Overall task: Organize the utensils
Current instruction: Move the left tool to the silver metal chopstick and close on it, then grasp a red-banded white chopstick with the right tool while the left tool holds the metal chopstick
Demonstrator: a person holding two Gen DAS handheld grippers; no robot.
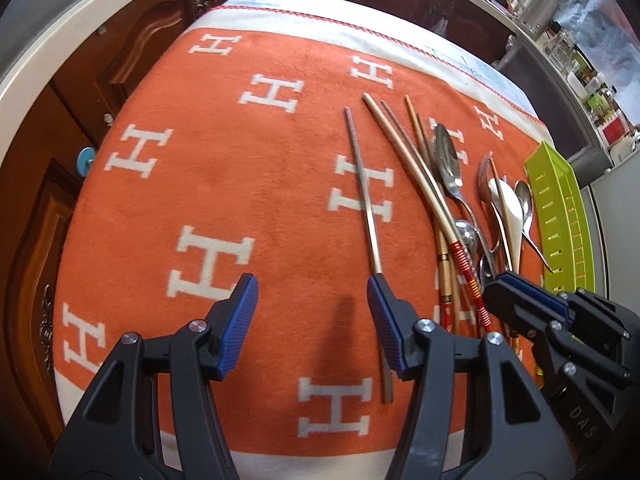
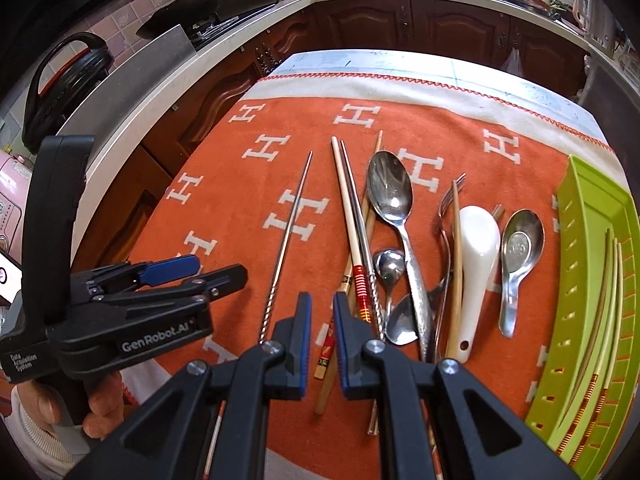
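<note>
Loose utensils lie on an orange cloth (image 1: 240,184): a single metal chopstick (image 1: 362,188) (image 2: 292,224), a crossed bundle of chopsticks (image 1: 416,184) (image 2: 352,216), metal spoons (image 2: 390,192), a fork (image 2: 450,200) and a white ceramic spoon (image 2: 476,256) (image 1: 512,208). A green slotted tray (image 2: 588,280) (image 1: 560,216) at the right holds a few chopsticks (image 2: 608,288). My left gripper (image 1: 312,316) is open and empty, its right finger over the single chopstick. My right gripper (image 2: 320,320) is partly open and empty, above the handle ends of the bundle.
The cloth covers a small table ringed by dark wooden cabinets (image 2: 400,24) and a pale countertop (image 2: 168,80). A black pot (image 2: 64,80) sits on the counter at left. The left gripper's body (image 2: 120,312) is close at the right gripper's left.
</note>
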